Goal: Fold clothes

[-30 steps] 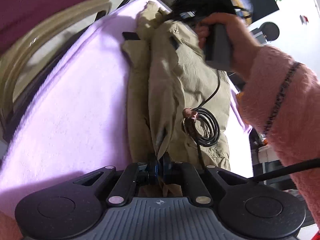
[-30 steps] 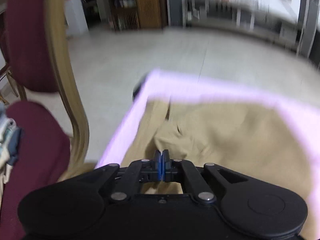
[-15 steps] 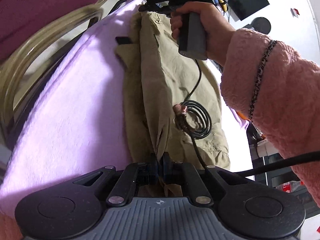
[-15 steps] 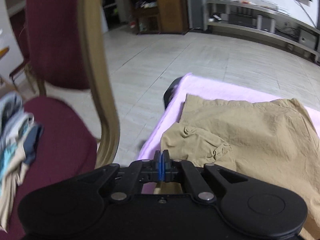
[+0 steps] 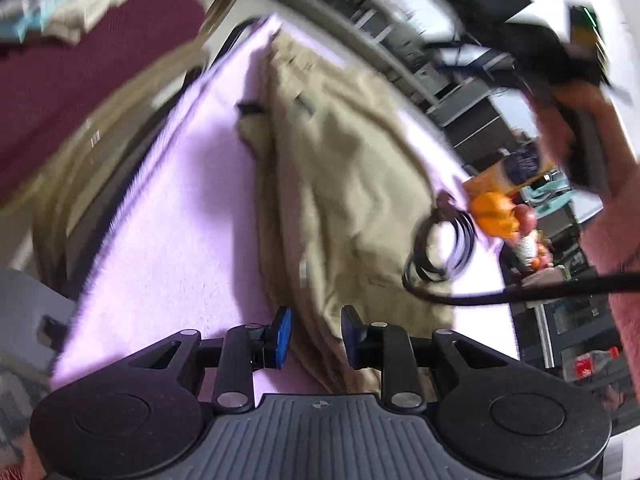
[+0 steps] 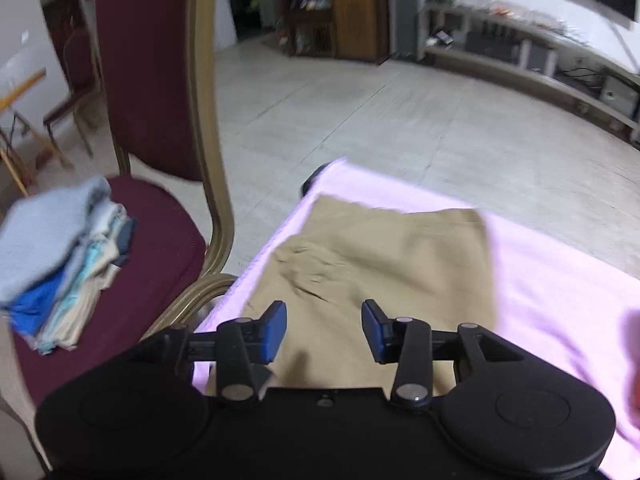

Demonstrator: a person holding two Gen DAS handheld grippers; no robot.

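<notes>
The left tool (image 5: 314, 336) has its blue-padded fingers spread apart, gripping nothing. The right tool (image 6: 324, 332) is likewise parted and empty — its handle sits in a pink-sleeved right hand (image 5: 576, 128), raised high.

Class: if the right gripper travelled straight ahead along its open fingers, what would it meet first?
Probably the folded tan cotton garment on the lilac fleece blanket; the right gripper points across it, though depth is uncertain.

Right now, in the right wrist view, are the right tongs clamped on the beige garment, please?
No, the right tongs stand open, blue pads apart, above the beige garment.
</notes>
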